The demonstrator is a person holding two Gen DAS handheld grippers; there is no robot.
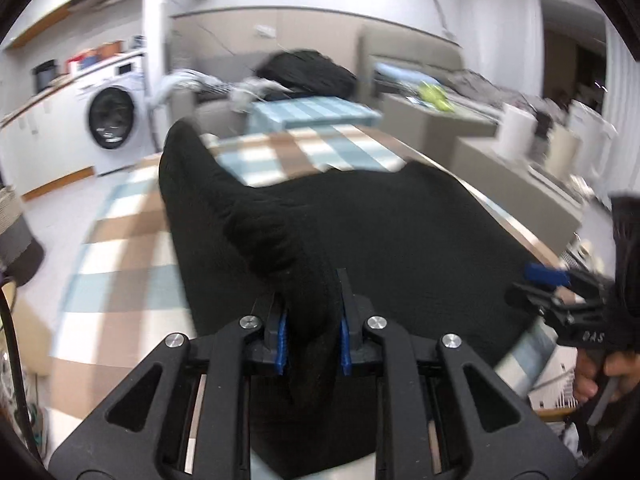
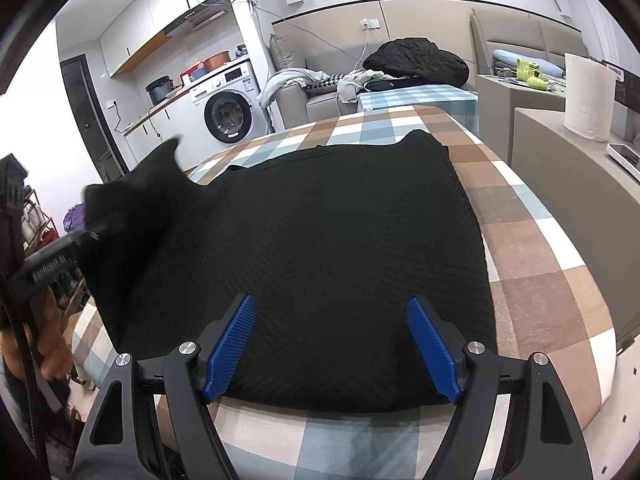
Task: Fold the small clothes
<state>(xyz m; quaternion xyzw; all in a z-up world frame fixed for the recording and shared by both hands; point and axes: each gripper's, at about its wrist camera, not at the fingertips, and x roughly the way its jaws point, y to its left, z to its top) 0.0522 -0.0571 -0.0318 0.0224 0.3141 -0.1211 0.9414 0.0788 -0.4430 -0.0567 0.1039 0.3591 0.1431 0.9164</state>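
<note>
A black knit garment point(image 2: 320, 240) lies spread on the checked tablecloth point(image 2: 540, 260). Its left corner is lifted off the table and pinched in my left gripper point(image 1: 310, 300), whose blue pads point(image 1: 282, 336) are shut on a thick fold of the fabric point(image 1: 256, 216). In the right wrist view that gripper point(image 2: 96, 228) shows at the left edge, holding the raised corner. My right gripper point(image 2: 332, 304) stands open just over the garment's near edge, with its pads apart from the cloth. The right gripper point(image 1: 552, 280) also shows at the right edge of the left wrist view.
Behind the table stand a smaller checked table point(image 2: 420, 96) and a sofa with a black jacket point(image 2: 416, 60). A washing machine point(image 2: 230, 114) is at the back left. A grey counter point(image 2: 580, 184) with a paper towel roll point(image 2: 588, 96) runs along the right.
</note>
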